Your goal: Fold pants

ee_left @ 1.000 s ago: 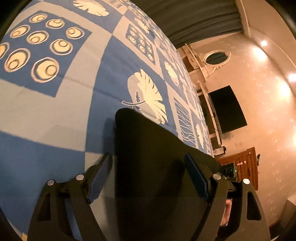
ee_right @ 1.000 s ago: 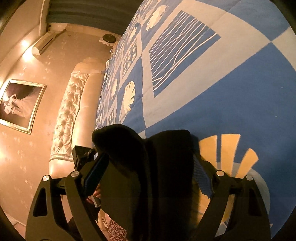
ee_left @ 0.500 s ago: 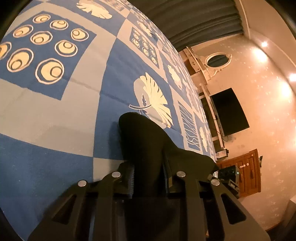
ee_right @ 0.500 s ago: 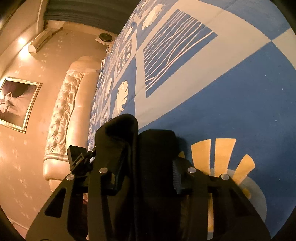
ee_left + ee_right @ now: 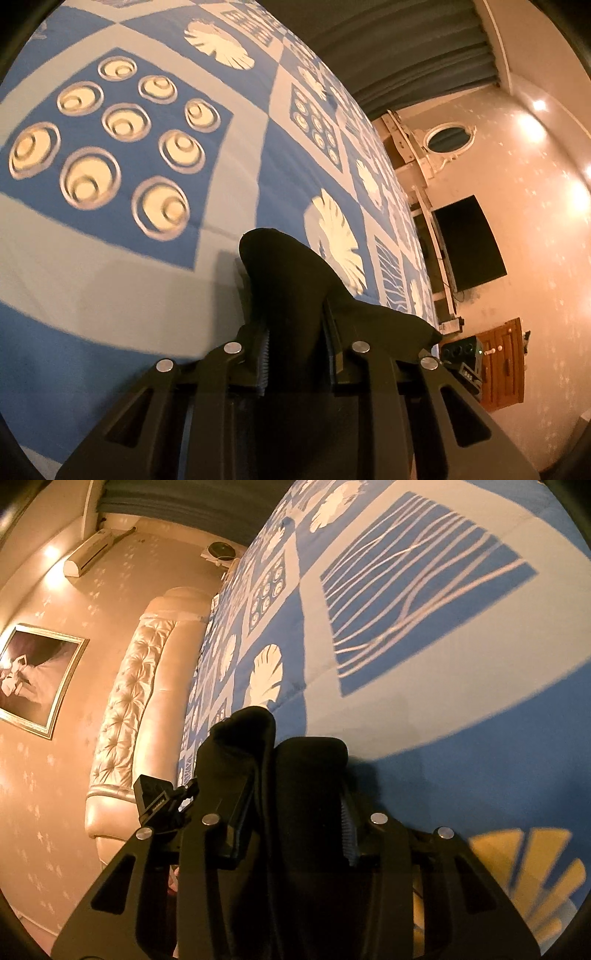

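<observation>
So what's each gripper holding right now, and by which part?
Both hold the black pants. The left gripper is shut on a bunched fold of the pants; the right gripper clamps a thicker bunch. Which part of the pants each has cannot be told.

Bedspread (image 5: 110,280) flat and bare from 9 to 12 o'clock ahead of the left gripper (image 5: 295,343); open passage there. Black pants (image 5: 291,288) bunched between its fingers block 12 close in. At 3, bed edge, then dresser (image 5: 502,365) and TV (image 5: 469,243). Right view: bedspread clear 12 to 3; padded headboard (image 5: 122,716) walls off 9 to 10.
</observation>
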